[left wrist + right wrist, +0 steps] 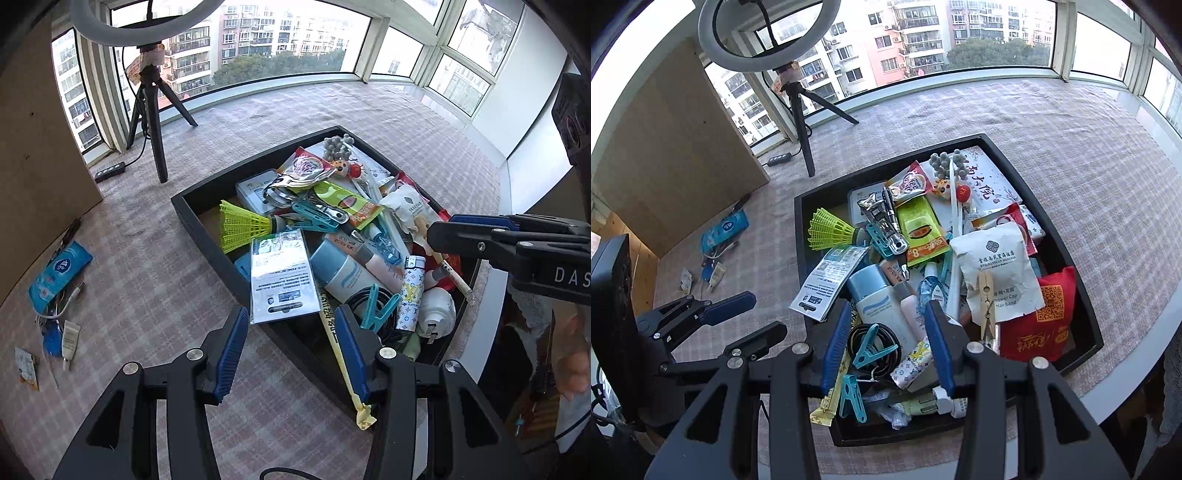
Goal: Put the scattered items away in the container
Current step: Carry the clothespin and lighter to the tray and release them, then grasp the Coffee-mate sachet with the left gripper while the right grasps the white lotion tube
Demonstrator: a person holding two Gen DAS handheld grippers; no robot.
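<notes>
Both of my tools, the left gripper [290,352] and right gripper [888,345], hang apart and empty over the heaped black rectangular tray [1086,295]. Leftovers like the blue tissue pack [59,271] lie well apart on the checked cloth [155,288]. Dropping more onto that heap could tip the clear-sleeved card [282,275] over the rim it overhangs.

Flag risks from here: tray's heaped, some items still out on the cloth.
1. The black tray is overfull; the clear card sleeve and yellow stick sachet already overhang its rim and could slide out when more lands.
2. Both grippers are open and close together; reaching for the blue tissue pack risks a clash.
</notes>
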